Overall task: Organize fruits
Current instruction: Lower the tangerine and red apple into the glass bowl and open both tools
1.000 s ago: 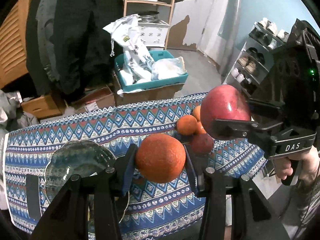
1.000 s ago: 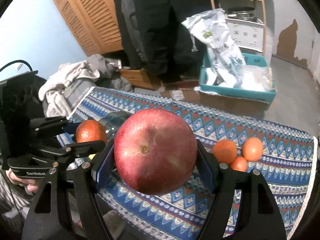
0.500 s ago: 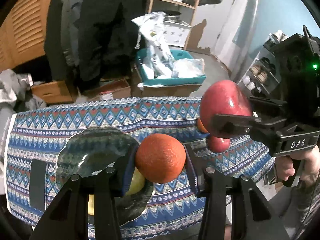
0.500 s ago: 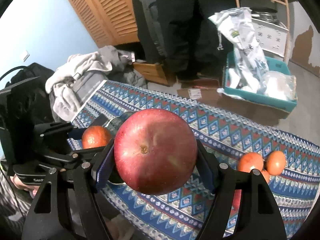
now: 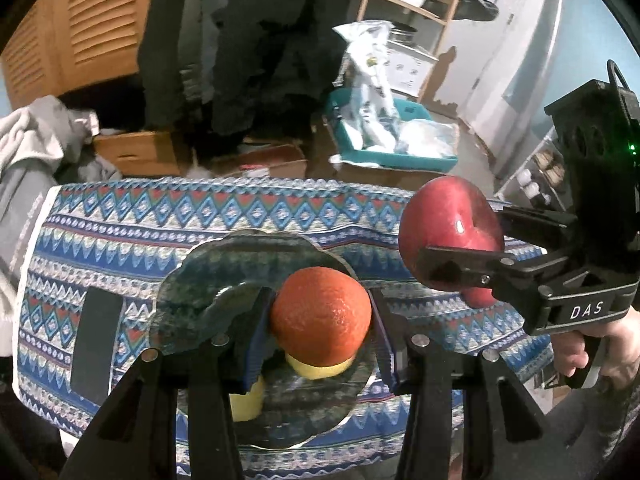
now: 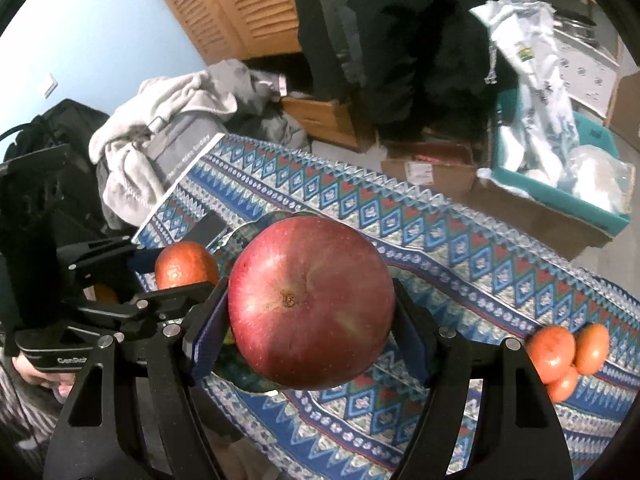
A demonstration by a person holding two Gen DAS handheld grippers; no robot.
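Note:
My left gripper (image 5: 318, 320) is shut on an orange (image 5: 321, 316) and holds it just above a dark green glass plate (image 5: 224, 280) on the patterned tablecloth (image 5: 120, 232). Yellow fruit (image 5: 316, 368) lies on the plate under the orange. My right gripper (image 6: 310, 312) is shut on a big red apple (image 6: 310, 304); in the left wrist view the red apple (image 5: 448, 232) hangs to the right of the plate. Three small oranges (image 6: 560, 352) sit on the cloth at the right, and another red fruit (image 5: 478, 298) peeks out behind the right gripper.
A flat black object (image 5: 96, 340) lies on the cloth left of the plate. Beyond the table's far edge are cardboard boxes (image 5: 264, 160), a teal bin (image 5: 392, 136) with bags, piled clothes (image 6: 168, 120) and a wooden shelf (image 5: 412, 0). A person's hand (image 5: 592, 352) grips the right gripper's handle.
Both grippers carried their fruit leftward across the table. The orange now hangs over the plate, where a second earlier it hung right of it; the apple has drawn close to the plate's right side.

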